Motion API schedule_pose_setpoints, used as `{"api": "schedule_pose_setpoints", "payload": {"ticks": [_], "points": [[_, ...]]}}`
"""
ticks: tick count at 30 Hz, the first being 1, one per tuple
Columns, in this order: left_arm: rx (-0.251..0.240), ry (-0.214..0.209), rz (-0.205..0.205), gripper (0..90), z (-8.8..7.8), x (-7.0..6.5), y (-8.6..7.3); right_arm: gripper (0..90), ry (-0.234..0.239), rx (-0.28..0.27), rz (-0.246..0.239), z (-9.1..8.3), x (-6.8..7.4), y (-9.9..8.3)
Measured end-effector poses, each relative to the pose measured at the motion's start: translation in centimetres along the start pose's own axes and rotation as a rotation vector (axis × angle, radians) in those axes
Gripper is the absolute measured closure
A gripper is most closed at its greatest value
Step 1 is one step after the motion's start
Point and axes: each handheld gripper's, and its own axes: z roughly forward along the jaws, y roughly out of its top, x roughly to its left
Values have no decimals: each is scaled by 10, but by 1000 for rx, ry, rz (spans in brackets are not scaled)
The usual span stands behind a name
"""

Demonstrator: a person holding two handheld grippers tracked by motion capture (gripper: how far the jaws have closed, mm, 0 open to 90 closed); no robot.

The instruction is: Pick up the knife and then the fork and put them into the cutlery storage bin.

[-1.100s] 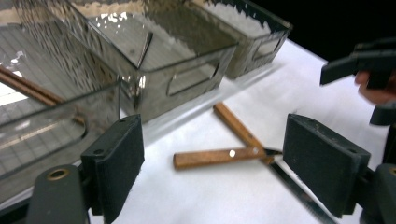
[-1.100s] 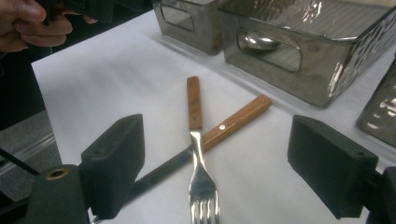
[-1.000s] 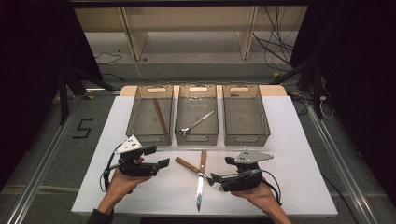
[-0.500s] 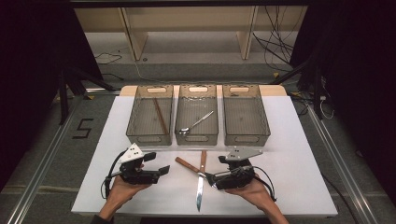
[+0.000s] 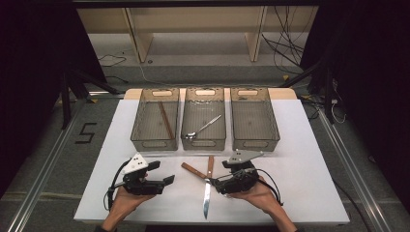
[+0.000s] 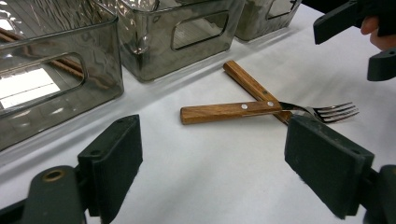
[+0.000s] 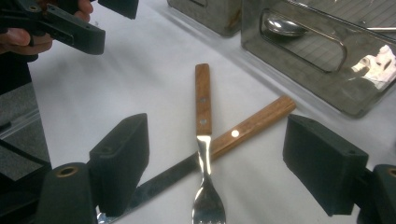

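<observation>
The fork point(image 7: 204, 154) lies across the knife point(image 7: 219, 144) on the white counter point(image 5: 300, 159), between the open jaws of the right tool point(image 7: 224, 182), which have just been closing slightly without touching it. The left tool point(image 6: 233, 163) is open, near both handles.

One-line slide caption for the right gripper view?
Open right gripper lined up over a wooden-handled fork lying across a knife.
</observation>
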Motion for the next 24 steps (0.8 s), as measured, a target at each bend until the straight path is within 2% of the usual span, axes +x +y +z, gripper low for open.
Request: {"api": "schedule_pose_setpoints", "payload": {"ticks": [5, 6, 13, 24], "points": [[-14, 11, 9, 183, -2, 0, -3, 292, 5, 25, -12, 6, 0, 4], [-16, 12, 1, 183, -3, 0, -4, 305, 7, 33, -15, 8, 0, 5], [-22, 6, 2, 181, -6, -2, -8, 407, 10, 70, -39, 19, 5, 8], [-36, 8, -7, 179, -6, -3, -11, 520, 11, 128, -87, 45, 10, 12]]}}
